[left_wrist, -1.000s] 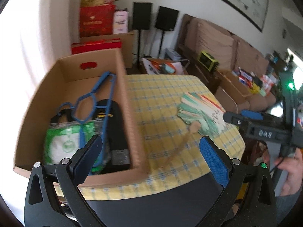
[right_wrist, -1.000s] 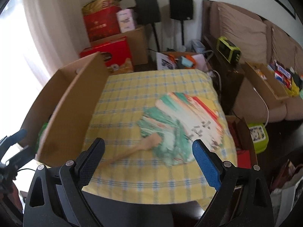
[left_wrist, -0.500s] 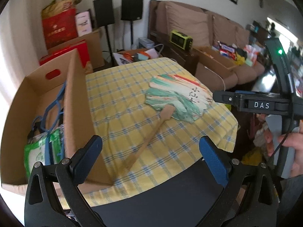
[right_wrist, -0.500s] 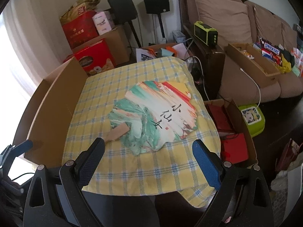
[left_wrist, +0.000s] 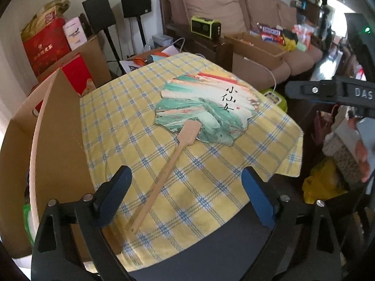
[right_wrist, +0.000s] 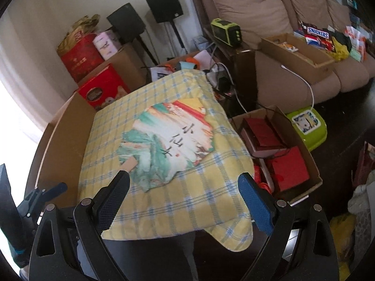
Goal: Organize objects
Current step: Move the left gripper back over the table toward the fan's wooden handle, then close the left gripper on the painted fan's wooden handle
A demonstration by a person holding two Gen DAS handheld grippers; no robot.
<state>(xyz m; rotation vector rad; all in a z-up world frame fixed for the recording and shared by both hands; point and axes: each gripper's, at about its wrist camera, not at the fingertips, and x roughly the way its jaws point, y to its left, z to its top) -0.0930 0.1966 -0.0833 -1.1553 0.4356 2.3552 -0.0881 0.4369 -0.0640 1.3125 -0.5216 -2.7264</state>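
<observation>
My left tool [left_wrist: 185,196], jaws closing but empty, straddles the fan [left_wrist: 187,126] handle for pickup; right tool [right_wrist: 182,199] gapes wide.

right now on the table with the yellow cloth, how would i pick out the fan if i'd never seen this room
Find the table under the yellow checked tablecloth, with a tall cardboard box standing along its left side. The fan lies flat on the cloth to the right of the box. It is the only loose thing on the cloth: a round face painted in green, white and red with black characters, and a long wooden handle.
</observation>
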